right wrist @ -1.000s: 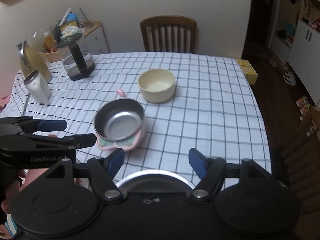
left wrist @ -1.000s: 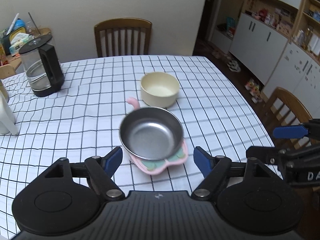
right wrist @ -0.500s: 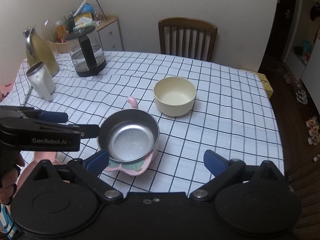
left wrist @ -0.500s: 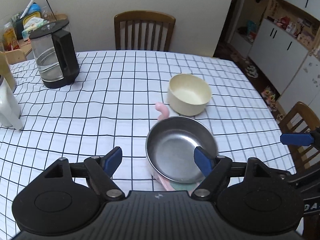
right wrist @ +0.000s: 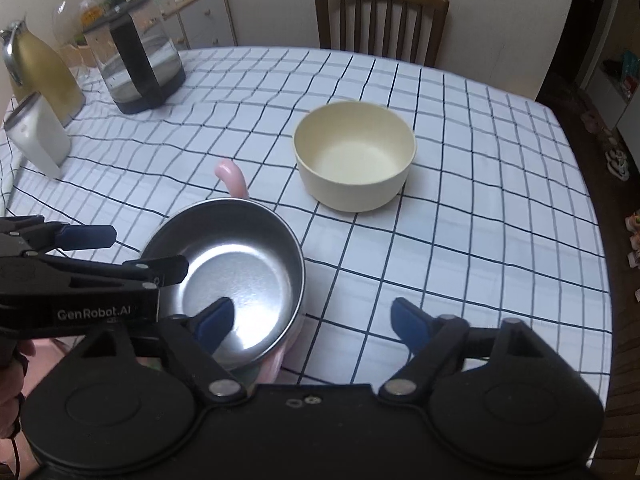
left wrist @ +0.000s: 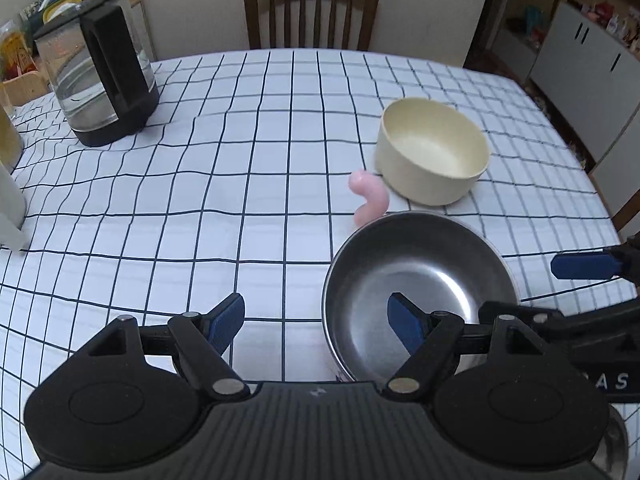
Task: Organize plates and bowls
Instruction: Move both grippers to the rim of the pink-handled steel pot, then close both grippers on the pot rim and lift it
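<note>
A steel bowl (right wrist: 236, 280) sits on a pink plate (right wrist: 276, 360) near the front of the checked counter (left wrist: 240, 200); a cream bowl (right wrist: 354, 156) stands apart just beyond. Both bowls hold nothing. The right view alone shows a gold jug (right wrist: 40, 76) and white cup (right wrist: 36, 136) beside the glass kettle (left wrist: 96, 68) at the far left. The left gripper (left wrist: 316, 318) hangs released, one fingertip over the steel bowl. The right gripper (right wrist: 308, 320) is likewise spread wide, gripping nothing. Bare cloth stretches to the counter's right edge.
</note>
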`<state>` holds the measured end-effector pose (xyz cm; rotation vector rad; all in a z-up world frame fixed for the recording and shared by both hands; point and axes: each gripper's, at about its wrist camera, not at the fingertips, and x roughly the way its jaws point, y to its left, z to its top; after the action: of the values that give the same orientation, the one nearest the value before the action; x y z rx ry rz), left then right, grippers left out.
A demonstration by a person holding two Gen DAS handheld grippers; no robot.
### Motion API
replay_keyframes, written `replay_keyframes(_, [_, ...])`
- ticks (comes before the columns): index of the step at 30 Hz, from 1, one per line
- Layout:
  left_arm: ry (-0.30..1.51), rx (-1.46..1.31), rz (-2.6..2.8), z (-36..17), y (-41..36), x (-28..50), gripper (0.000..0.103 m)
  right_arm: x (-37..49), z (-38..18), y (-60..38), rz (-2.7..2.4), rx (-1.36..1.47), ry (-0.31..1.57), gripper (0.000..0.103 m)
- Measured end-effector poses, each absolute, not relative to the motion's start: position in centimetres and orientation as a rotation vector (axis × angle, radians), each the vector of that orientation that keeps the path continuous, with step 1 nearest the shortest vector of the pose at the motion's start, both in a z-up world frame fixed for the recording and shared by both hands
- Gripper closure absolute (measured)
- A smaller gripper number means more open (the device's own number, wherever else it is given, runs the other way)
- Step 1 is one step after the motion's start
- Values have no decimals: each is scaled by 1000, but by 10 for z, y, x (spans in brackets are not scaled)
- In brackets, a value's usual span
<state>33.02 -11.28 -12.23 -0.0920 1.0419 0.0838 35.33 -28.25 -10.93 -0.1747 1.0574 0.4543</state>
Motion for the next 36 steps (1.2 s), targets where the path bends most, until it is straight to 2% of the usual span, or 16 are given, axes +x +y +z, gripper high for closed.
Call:
replay_keyframes(2, [1049, -91, 89, -126, -113, 333, 26, 359, -114, -281, 454, -177, 1066, 29])
replay_keyframes(4, [1066, -96, 77, -131, -114, 337, 40, 363, -117, -278, 460, -180, 1075, 35])
replay_keyframes(8, [1098, -114, 74, -138, -113, 341, 51, 369, -121, -273, 476, -181, 1089, 44])
replay_keyframes(10, [1118, -128, 74, -141, -112, 342, 63, 369, -123, -271, 484, -181, 1095, 52])
replay_keyframes(18, [1126, -143, 45, -137, -116, 340, 84, 370, -125, -268, 489, -166, 1114, 75])
replay_keyframes(24, [1124, -151, 51, -134, -112, 336, 92, 367, -120, -268, 482, -141, 1112, 85])
replay_keyframes(27, [1122, -161, 50, -131, -110, 334, 94, 364, -118, -268, 452, -151, 1099, 96])
replay_keyframes(36, [1112, -153, 51, -125, -113, 322, 96, 351, -112, -270, 411, -135, 1092, 97])
